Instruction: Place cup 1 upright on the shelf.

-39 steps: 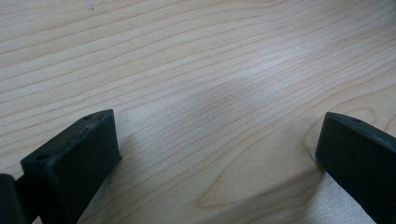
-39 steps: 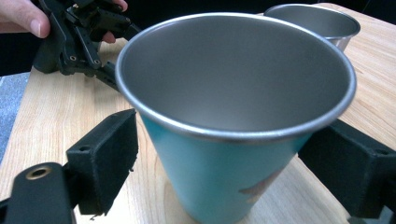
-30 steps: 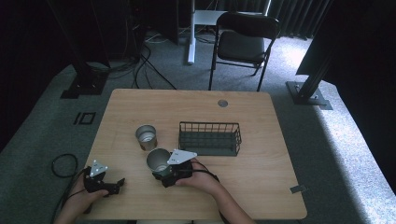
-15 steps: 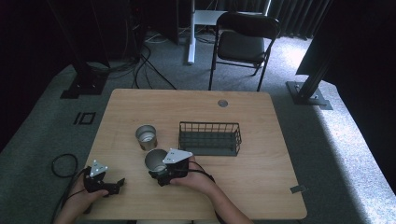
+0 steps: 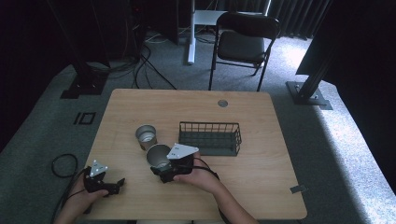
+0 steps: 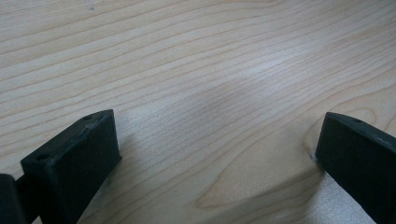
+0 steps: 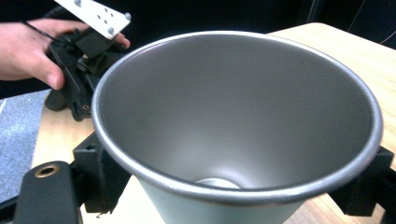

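Observation:
A tapered metal cup (image 5: 158,155) (image 7: 238,116) sits between the jaws of my right gripper (image 5: 164,171) (image 7: 233,186), which is shut on its sides near the table's front middle. The cup's open mouth tilts toward the gripper's camera. Whether its base touches the table I cannot tell. A second metal cup (image 5: 146,135) stands upright just behind it. My left gripper (image 5: 112,184) (image 6: 215,149) rests at the front left corner, open, with bare wood between its jaws. In the right gripper view the left gripper (image 7: 79,70) shows beyond the cup, held by a hand.
A black wire basket (image 5: 210,137) stands right of the cups on the wooden table (image 5: 261,186). A round grommet (image 5: 222,103) sits near the far edge. A folding chair (image 5: 245,44) and cables lie on the floor beyond.
My right gripper has shifted a little with the cup, first left, then back and slightly away. The left gripper has stayed put.

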Demonstrator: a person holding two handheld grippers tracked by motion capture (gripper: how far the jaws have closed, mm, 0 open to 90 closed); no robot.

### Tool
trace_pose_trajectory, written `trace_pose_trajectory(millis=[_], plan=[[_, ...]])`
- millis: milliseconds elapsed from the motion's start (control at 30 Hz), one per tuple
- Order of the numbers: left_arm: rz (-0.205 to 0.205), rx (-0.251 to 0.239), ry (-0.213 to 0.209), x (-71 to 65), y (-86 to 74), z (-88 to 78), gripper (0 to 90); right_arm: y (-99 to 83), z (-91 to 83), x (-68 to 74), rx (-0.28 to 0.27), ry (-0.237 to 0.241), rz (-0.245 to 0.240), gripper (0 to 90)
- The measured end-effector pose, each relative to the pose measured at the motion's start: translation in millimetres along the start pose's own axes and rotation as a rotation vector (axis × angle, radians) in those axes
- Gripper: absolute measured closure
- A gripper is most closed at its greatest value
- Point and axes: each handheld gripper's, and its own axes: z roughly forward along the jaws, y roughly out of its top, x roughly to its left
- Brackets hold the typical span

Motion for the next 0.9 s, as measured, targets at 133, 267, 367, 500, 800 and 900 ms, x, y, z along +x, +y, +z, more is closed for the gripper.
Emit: trace_pose_trajectory(millis=[133,267,367,500,800,900], plan=[[0.0,0.0,0.0,0.0,0.0,0.0,0.2,5.8,-5.5,1.2,-0.009,0.009,0.002,14.7],[0.0,0.0,0.0,0.0,0.0,0.0,0.2,14.8,-13.3,-0.1,-0.025,0.021,0.017,14.7],[0.0,0.0,0.0,0.0,0.0,0.0,0.2,22.0,-20.0,-3.2,-0.041,0.008,0.016,14.8],[0.0,0.0,0.0,0.0,0.0,0.0,0.2,30.8,-29.0,-9.0,-0.068,-0.012,0.027,14.8],[0.0,0.001,0.0,0.0,0.0,0.0,0.2,54.7,-57.2,-30.4,-0.124,-0.098,0.037,14.8],[0.0,0.001,0.0,0.0,0.0,-0.1,0.2,59.1,-66.2,-37.7,-0.134,-0.143,0.04,14.8]])
